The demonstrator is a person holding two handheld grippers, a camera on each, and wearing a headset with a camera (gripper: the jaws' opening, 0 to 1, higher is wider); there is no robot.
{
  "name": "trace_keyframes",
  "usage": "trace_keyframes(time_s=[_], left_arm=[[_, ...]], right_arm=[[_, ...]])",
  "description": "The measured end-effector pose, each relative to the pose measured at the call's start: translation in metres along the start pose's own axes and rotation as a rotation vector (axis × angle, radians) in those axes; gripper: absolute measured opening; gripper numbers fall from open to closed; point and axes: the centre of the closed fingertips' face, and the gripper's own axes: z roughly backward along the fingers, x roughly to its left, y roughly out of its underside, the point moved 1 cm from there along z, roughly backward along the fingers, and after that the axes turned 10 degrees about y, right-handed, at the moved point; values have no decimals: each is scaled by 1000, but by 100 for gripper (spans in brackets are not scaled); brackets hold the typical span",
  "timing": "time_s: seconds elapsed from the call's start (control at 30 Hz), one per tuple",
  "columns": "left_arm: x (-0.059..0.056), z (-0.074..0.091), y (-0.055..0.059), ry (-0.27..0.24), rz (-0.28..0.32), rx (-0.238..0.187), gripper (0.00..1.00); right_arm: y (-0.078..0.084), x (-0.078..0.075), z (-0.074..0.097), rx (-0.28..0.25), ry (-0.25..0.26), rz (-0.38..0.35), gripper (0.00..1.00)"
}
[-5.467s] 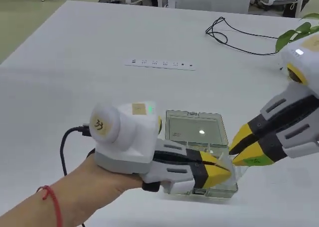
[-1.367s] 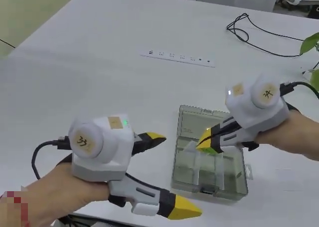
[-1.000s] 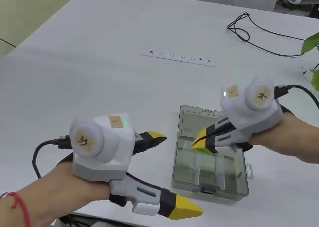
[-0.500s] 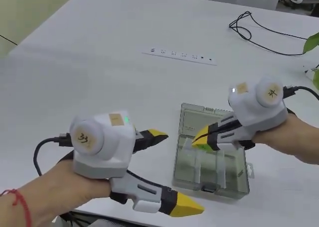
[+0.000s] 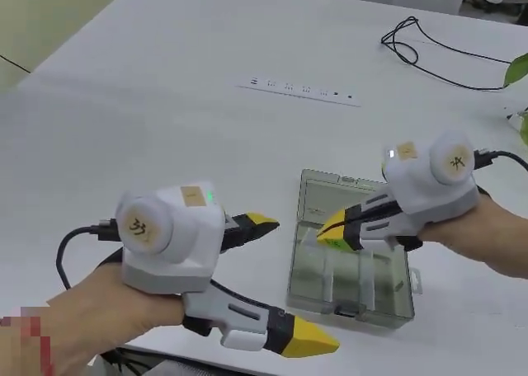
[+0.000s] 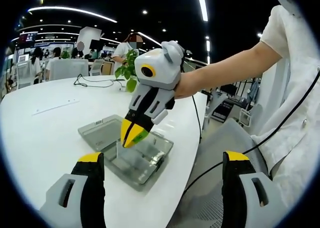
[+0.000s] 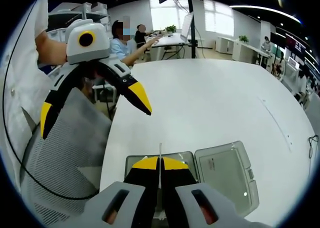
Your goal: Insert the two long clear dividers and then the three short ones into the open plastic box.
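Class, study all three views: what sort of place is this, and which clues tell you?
Most likely an open-plan office or lab. A large white table carries a power strip, long ceiling strip lights run overhead, and people sit at other desks in the background.

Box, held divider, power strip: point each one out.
Box [image 5: 326,196]: head view, on its open lid.
Divider [image 7: 160,150]: right gripper view, on the thin edge seen end-on.
Power strip [image 5: 301,90]: head view, on its middle.
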Motion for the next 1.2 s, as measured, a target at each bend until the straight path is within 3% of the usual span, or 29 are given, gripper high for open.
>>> trace_keyframes(time_s=[0.13, 0.33, 0.7, 1.2], left_arm=[[0, 0, 0, 1, 3, -2, 100], [-1, -1, 1, 4, 2, 0, 100], [-1, -1, 2, 8, 1, 4, 100], [-1, -1, 2, 9, 0, 10, 100]], right_arm=[[3, 7, -4, 21, -7, 52, 1], [11, 5, -13, 55, -6, 94, 1], [21, 4, -27, 107, -3, 86, 2], [32, 6, -37, 209, -1, 146, 2]])
